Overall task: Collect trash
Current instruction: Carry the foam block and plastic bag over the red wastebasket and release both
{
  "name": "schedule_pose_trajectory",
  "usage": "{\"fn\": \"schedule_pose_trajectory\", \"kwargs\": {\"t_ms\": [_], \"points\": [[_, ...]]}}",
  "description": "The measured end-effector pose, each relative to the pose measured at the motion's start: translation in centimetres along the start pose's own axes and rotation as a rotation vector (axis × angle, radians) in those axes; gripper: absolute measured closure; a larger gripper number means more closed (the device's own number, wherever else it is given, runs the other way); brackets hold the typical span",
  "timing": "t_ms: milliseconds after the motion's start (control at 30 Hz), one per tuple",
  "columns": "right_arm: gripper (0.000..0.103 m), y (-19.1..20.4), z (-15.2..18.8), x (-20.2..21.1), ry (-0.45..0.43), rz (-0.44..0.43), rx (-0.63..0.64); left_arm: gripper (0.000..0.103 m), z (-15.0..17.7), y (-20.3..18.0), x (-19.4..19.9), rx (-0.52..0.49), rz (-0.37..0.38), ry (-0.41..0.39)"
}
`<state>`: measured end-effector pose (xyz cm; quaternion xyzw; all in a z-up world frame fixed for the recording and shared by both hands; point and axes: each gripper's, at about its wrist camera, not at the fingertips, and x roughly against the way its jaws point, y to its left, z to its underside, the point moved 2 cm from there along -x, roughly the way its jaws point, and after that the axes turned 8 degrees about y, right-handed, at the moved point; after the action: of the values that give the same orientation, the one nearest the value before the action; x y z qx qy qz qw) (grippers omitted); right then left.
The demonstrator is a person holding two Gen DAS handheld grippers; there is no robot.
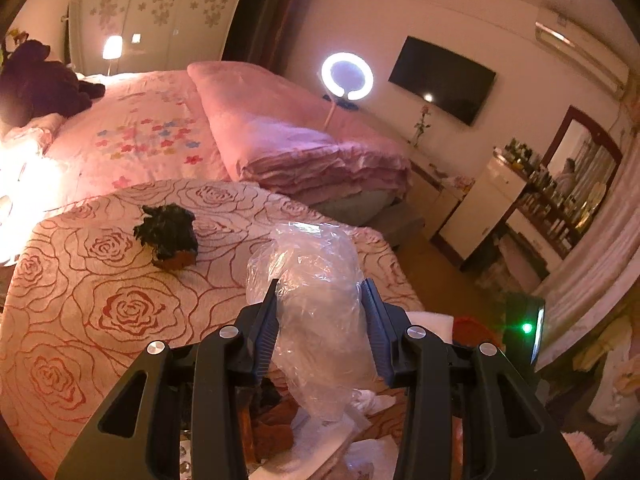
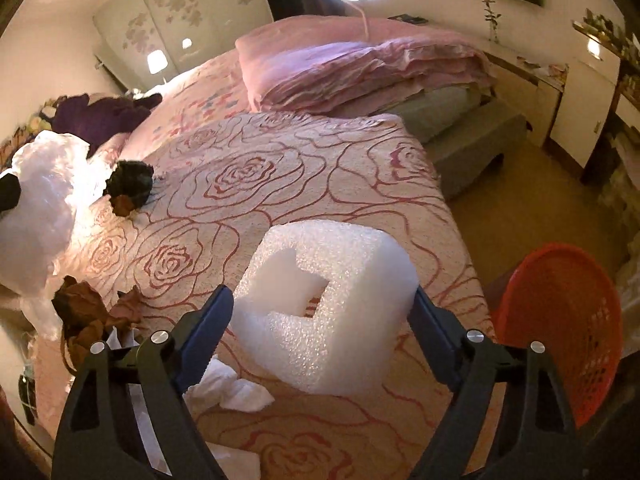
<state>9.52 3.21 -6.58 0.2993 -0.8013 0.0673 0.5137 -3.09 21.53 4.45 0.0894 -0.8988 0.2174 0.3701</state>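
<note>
Crinkled clear plastic bag fills the space between my left gripper pads — both pads press into it, so that gripper is clamped on the bag, which hangs lifted above the rose-patterned bedspread. Below it I see white tissue scraps and brown crumpled paper on the cover.

On the other side, my right gripper straddles a white foam block with a notched square cut-out. Its right pad sits against the block's side, while a sliver of gap shows at the left pad, so I call the jaws wide and not yet pinching — the foam rests on the bedspread between them. White tissue lies just beside the left finger, and brown crumpled paper sits further left.

A dark crumpled wrapper lies well apart, toward the middle of the bed. A red mesh basket stands on the floor beside the bed edge. Beyond, a folded pink quilt lies on the bed, with a lit ring light behind it.
</note>
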Motion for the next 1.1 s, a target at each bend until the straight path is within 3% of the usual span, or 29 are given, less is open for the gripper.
{"fn": "schedule_pose_trajectory", "kwargs": {"t_ms": [233,367,733,1100], "points": [[0.020,-1.6,0.3,2.2,-0.056,0.027,-0.032,0.065,-0.3,-0.4,1.5,0.015,0.062,-0.030],[0.020,-2.5,0.9,3.3,-0.084,0.041,-0.054,0.065,0.2,-1.7,0.8,-0.029,0.022,-0.020],[0.020,-6.6,3.0,6.2,-0.132,0.113,-0.126,0.065,3.1,-7.7,-4.8,-0.167,0.059,0.108],[0.020,-13.9,5.6,9.4,-0.168,0.233,-0.266,0.065,5.8,-13.8,-9.8,-0.264,0.145,0.240]]}}
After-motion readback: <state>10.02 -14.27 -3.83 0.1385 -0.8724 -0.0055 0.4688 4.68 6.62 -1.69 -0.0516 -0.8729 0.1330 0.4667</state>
